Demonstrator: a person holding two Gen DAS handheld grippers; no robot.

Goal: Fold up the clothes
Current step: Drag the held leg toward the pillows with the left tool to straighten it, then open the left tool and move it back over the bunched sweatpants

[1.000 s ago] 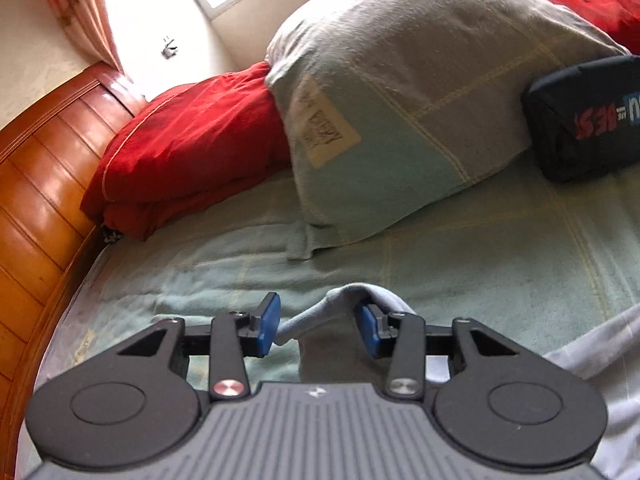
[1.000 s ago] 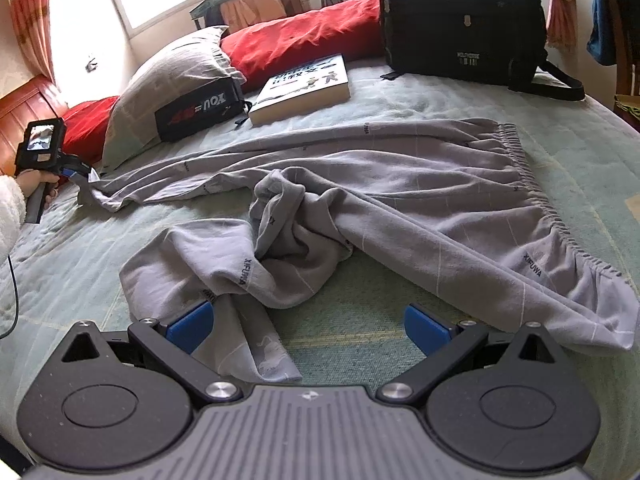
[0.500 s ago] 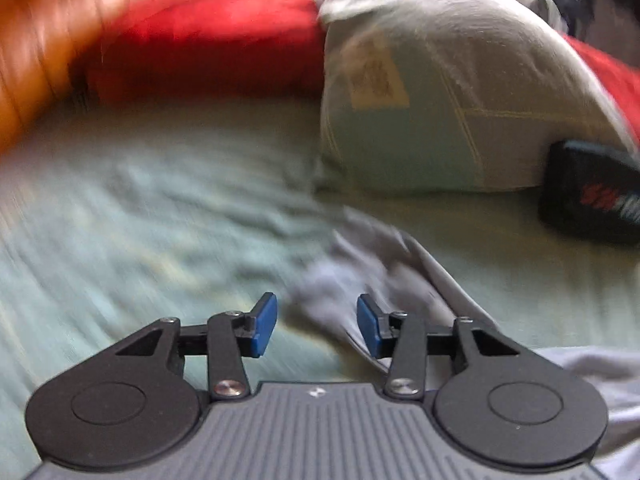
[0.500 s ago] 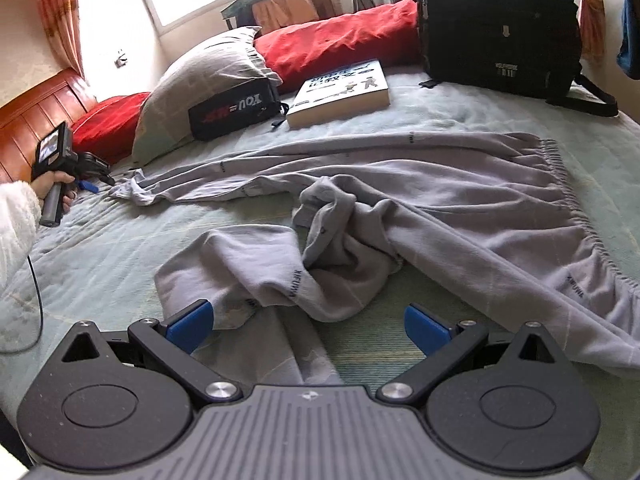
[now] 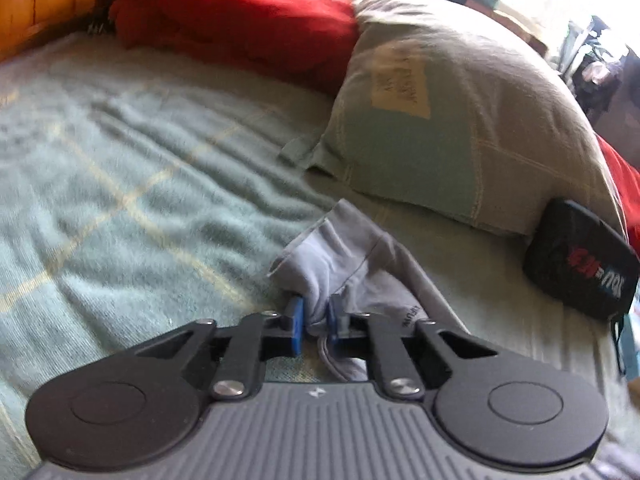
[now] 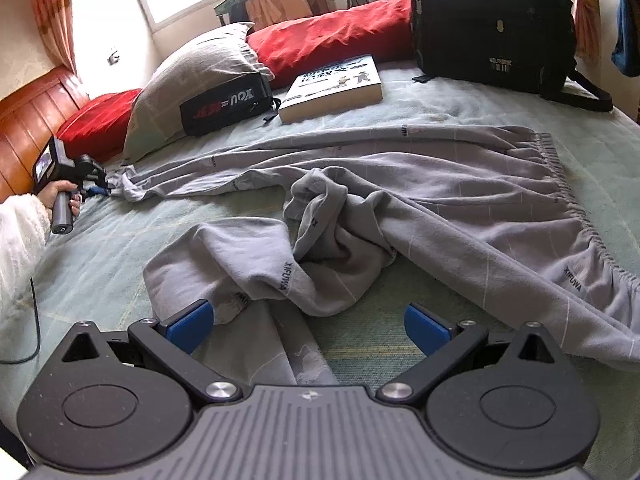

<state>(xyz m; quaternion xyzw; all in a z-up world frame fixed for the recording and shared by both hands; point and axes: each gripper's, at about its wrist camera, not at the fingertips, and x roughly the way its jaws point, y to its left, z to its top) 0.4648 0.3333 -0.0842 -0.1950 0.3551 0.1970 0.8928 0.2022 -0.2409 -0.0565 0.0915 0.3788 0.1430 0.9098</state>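
Note:
Grey trousers (image 6: 420,192) lie spread on the green bed cover (image 6: 120,256), waistband at the right, one leg stretched to the left, the other leg crumpled in the middle. My left gripper (image 5: 316,320) is shut on the hem of the stretched trouser leg (image 5: 344,252), low over the bed; it also shows at the far left of the right wrist view (image 6: 100,190). My right gripper (image 6: 306,326) is open and empty, just above the crumpled leg's near end (image 6: 256,344).
A grey-green pillow (image 6: 192,88), red pillows (image 6: 328,40), a black pouch (image 6: 224,108) and a book (image 6: 336,88) lie at the head side. A black backpack (image 6: 492,24) stands at the back right. A wooden headboard (image 6: 24,128) is at the left.
My left gripper let the trouser leg hem slip out, swung right, then closed on the hem again. The right gripper drifted slightly, still open.

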